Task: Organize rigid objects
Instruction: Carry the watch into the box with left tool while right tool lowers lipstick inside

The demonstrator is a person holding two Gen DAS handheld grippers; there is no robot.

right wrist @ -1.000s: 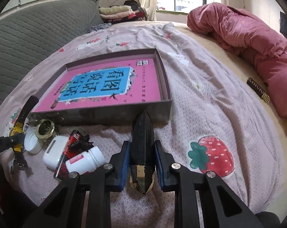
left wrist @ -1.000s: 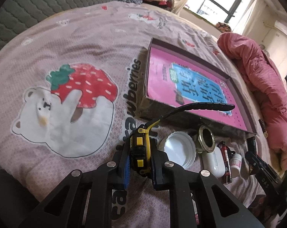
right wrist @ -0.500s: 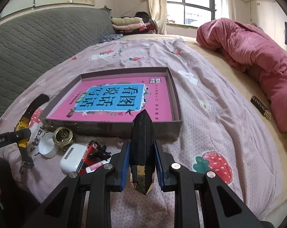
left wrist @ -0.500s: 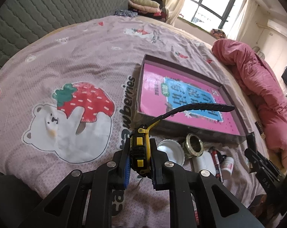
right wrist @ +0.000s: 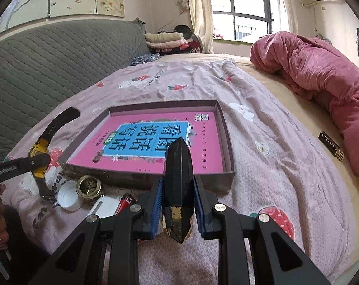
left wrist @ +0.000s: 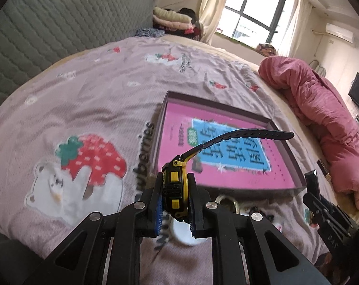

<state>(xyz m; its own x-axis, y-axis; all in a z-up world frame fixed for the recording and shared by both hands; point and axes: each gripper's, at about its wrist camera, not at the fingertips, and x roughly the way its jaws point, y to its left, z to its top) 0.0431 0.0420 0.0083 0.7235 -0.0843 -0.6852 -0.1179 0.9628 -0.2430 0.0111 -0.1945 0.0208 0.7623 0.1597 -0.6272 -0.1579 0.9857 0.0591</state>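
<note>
Two grippers, each holding a thing over the bed

The left hand-held gripper squeezes the yellow watch. The right hand-held gripper squeezes a black pointed case, near the box.

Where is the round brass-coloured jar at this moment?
In the right wrist view the brass jar stands on the bedsheet at lower left, just in front of the tray, between the white lid and the white case.

Pink duvet, folded clothes.
</note>
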